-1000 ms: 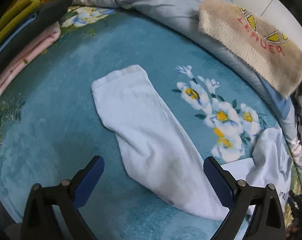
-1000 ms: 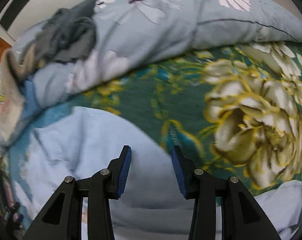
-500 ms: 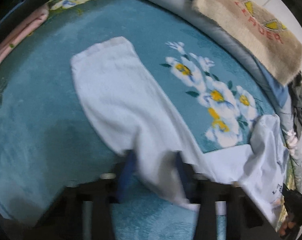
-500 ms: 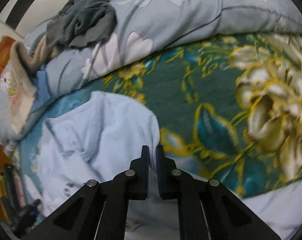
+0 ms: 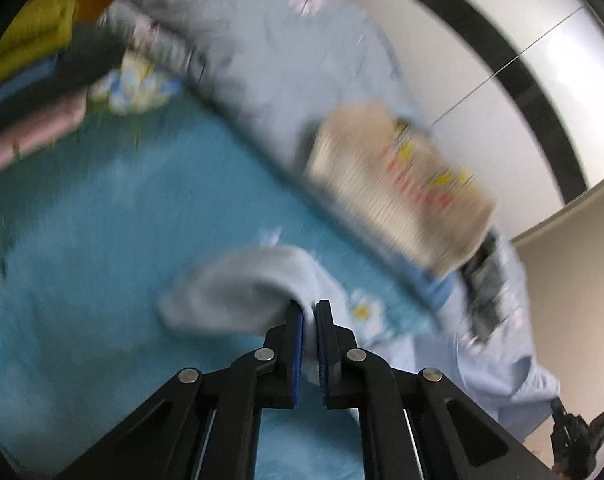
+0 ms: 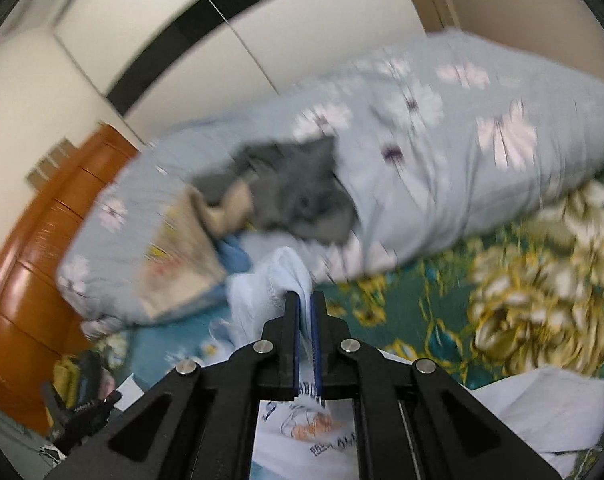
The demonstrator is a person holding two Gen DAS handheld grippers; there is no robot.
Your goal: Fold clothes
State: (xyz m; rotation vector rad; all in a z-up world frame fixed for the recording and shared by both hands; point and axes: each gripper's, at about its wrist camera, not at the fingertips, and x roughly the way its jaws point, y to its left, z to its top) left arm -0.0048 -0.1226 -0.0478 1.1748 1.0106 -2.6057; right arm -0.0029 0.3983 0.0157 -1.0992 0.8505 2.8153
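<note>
1. Two tools are each clamped on the same pale blue garment [image 5: 242, 292], which is partly lifted off a bed [image 5: 102, 240] covered in a teal floral spread.
2. The left tool [image 5: 309, 344] has its jaws nearly together with a fold of the garment's sleeve pinched between them; the sleeve arches up from the bed and droops away to the left.
3. The right tool [image 6: 305, 344] is likewise closed on a bunched edge of the garment's body; a printed design shows on the cloth hanging just below it.
4. Both views are blurred, so fine detail of the cloth is hard to read.
5. Judged from this, the step in hand is a two-point lift of the garment, either to spread it flat or to carry one part over another. Which of these it is cannot be told.
6. The next move likely calls for keeping both grips firm and the cloth taut between them, so that it lands without bunching.
7. Open room: a broad bare stretch of teal spread lies to the left, ahead of the left tool.
8. Edges to mind: a rolled grey floral quilt [image 6: 441, 152] runs along the far side, with a beige knit garment [image 5: 397, 184] and a dark grey garment [image 6: 294, 184] lying on it. A stack of folded clothes [image 5: 34, 92] sits at the far left.
</note>
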